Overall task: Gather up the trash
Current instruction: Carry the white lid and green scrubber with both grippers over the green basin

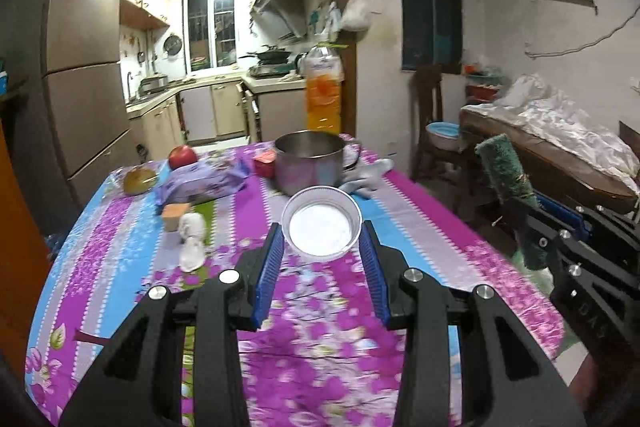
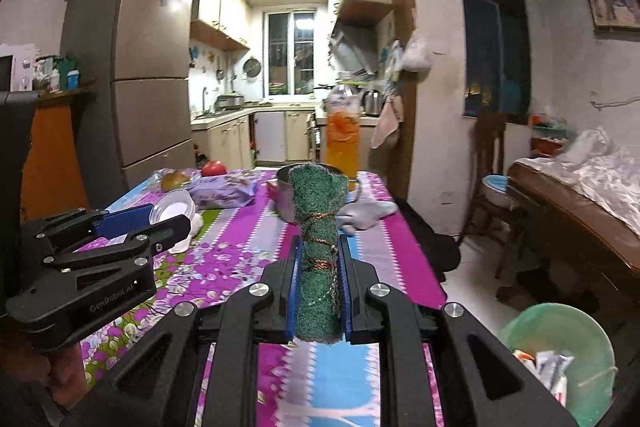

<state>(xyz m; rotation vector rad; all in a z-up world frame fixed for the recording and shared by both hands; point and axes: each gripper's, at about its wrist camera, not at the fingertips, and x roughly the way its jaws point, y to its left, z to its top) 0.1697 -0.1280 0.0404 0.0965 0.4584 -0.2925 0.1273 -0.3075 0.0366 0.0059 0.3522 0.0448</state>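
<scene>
- Left wrist view: sits just behind the left gripper [image 1: 322,239], looking slightly down along its fingers over the table [image 1: 420,227] toward the kitchen doorway — table close, kitchen far.
- Right wrist view: same heading from behind the right gripper [image 2: 319,259], set further toward the table's right edge.
- Shared: floral tablecloth, steel pot [image 1: 310,163], orange bottle [image 1: 323,95], fridge [image 1: 80,67] — and each view catches the other gripper at its side.

Table [image 1: 420,227] under floral purple cloth, frame centre: steel pot [image 1: 310,163], purple packet [image 1: 204,181] and red apple [image 1: 183,155] upper left (grey glove [image 1: 366,175] beside pot).
</scene>
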